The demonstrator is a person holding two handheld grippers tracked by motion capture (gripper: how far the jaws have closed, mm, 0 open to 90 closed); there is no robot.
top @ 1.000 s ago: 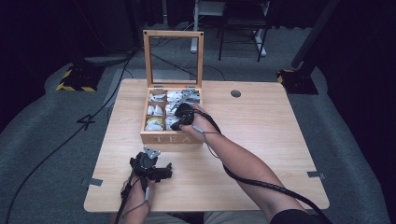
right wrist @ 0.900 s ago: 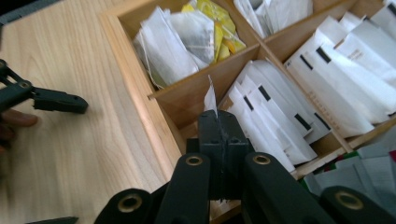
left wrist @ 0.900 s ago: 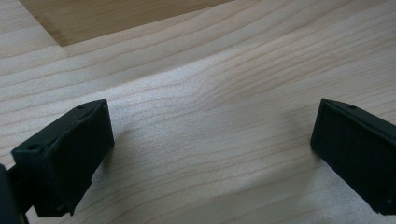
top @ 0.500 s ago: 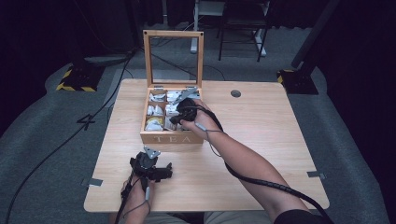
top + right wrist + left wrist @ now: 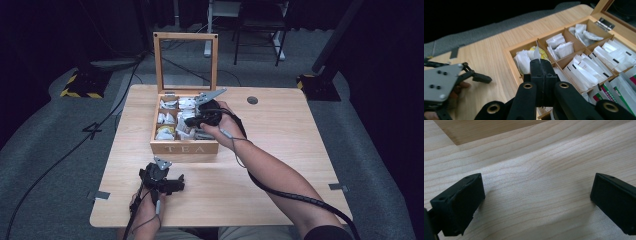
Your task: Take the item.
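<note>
An open wooden tea box (image 5: 185, 147) marked TEA stands mid-table, its compartments (image 5: 574, 62) packed with white tea bag packets. My right gripper (image 5: 192, 120) hovers over the box's middle compartments. In the right gripper view its jaws (image 5: 541, 67) stand together, pinching the lower end of a thin white tea bag (image 5: 537, 52) whose tip sticks up above them. My left gripper (image 5: 176, 183) rests on the table in front of the box. Its jaws (image 5: 536, 200) stand wide apart over bare wood, with nothing between them.
The box's glass-paned lid (image 5: 158, 65) stands upright at the back on metal hinges (image 5: 606, 23). A round cable hole (image 5: 252, 100) lies right of the box. The right gripper's cable (image 5: 280, 192) trails along the forearm. The table (image 5: 300, 150) is bare wood to the right.
My right gripper has risen a little over the box with the tea bag pinched. The left gripper has stayed put.
</note>
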